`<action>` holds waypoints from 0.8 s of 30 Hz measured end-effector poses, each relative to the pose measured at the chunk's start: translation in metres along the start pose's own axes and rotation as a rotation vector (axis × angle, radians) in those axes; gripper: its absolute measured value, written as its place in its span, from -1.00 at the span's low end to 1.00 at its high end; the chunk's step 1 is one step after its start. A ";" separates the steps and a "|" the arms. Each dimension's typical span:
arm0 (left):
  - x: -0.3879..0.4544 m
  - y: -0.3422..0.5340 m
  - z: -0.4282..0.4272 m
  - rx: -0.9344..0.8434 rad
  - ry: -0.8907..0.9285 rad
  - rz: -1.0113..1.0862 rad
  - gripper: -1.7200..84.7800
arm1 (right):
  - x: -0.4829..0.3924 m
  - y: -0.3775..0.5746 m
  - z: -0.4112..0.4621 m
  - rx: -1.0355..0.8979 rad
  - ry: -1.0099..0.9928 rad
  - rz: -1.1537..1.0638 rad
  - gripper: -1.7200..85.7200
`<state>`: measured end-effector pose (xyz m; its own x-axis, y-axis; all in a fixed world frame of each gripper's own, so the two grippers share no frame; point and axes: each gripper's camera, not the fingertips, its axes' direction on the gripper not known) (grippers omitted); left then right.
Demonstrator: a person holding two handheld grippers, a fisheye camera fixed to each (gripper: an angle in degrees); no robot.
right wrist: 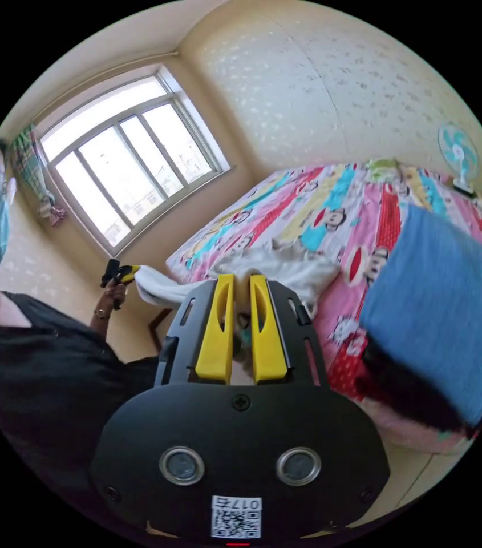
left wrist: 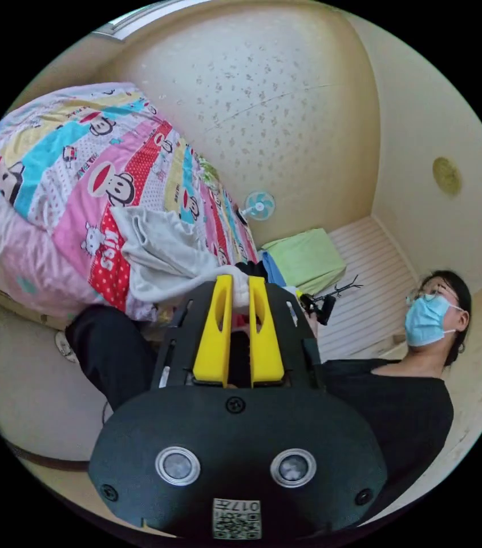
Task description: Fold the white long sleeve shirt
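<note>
On the bed: white long sleeve shirt (left wrist: 161,257) is lying bunched over the cartoon-print bedspread (left wrist: 69,171), rising toward the left gripper (left wrist: 239,285) at the 5 o'clock end of the heap in the left gripper view.
Left gripper: yellow jaws are standing nearly closed, pinching a bunch of white cloth between the tips.
Right gripper: right gripper (right wrist: 242,285) is showing yellow jaws close together with white fabric between them; it looks like both are pressing on the shirt (right wrist: 286,268), though the exact contact is partly hidden.
Other gripper seen: in the right gripper view, at 9 o'clock of the jaws, the far gripper (right wrist: 122,274) is holding a white end of cloth, which is sagging between the two grips.
Surroundings: folded blue cloth (right wrist: 440,319) is lying at 3 o'clock in the right gripper view; a small fan (left wrist: 259,205) is standing by the wall; a person in a black top (left wrist: 400,411) is holding the tools.
Handling, as a judgement: shirt looks light, soft and limp, so it is likely drooping wherever it is unsupported and slipping only if pinched thinly.
Where to hold, as a judgement: seams at shoulders or cuffs are probably giving the firmest bite; I cannot tell which part is being held now.
Stage, as a judgement: folding is barely starting; the garment needs spreading flat.
</note>
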<state>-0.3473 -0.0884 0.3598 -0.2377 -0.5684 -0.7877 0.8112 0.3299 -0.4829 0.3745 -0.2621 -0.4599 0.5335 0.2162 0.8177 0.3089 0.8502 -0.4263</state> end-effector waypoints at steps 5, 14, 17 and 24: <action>-0.032 -0.135 0.041 0.022 -0.125 -0.034 -0.75 | 0.057 -0.141 0.084 0.015 0.179 0.101 -0.79; -0.084 -0.076 0.113 -0.015 -0.488 -0.181 -0.59 | 0.104 -0.042 0.252 -0.264 0.501 0.074 -0.75; -0.122 -0.021 0.135 -0.071 -0.552 -0.354 -0.57 | 0.153 0.047 0.311 -0.527 0.619 0.054 -0.80; -0.140 0.003 0.124 0.114 -0.220 -0.407 -0.83 | 0.148 0.080 0.283 -0.439 0.785 -0.059 -0.89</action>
<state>-0.2455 -0.1020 0.5161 -0.4394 -0.7845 -0.4377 0.7322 -0.0304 -0.6804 0.2558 -0.0263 -0.2634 0.8417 -0.3489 0.4121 0.5399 0.5552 -0.6326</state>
